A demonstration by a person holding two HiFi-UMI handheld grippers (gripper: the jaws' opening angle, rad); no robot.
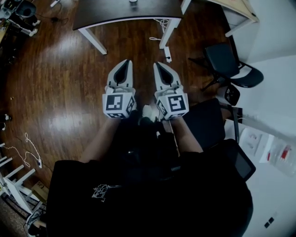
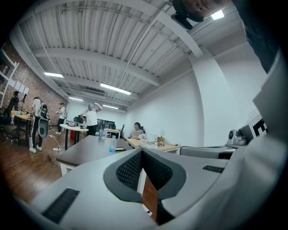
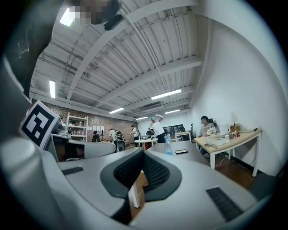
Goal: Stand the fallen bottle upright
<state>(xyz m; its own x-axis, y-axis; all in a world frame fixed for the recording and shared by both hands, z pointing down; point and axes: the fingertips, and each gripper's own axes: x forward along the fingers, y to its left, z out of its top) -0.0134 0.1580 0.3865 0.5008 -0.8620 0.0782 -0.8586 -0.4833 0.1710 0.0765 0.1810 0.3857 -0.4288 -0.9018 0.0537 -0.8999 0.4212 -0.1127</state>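
A clear water bottle with a blue label (image 2: pixel 112 144) stands upright on a dark table top (image 2: pixel 85 150); the right gripper view shows the same bottle (image 3: pixel 168 144) beside a flat dark object. In the head view, my left gripper (image 1: pixel 126 63) and right gripper (image 1: pixel 157 65) are held side by side over the wood floor. They point at the dark table (image 1: pixel 125 11) and are well short of it. Seen along its own jaws, the left gripper (image 2: pixel 142 152) has its tips together with nothing between them. The right gripper (image 3: pixel 143 152) looks the same.
The table stands on white legs (image 1: pixel 92 40), with a power strip (image 1: pixel 168 54) and cable on the floor by the right leg. A black office chair (image 1: pixel 229 65) stands to the right. A light wooden desk (image 3: pixel 229 137) and several people are farther back.
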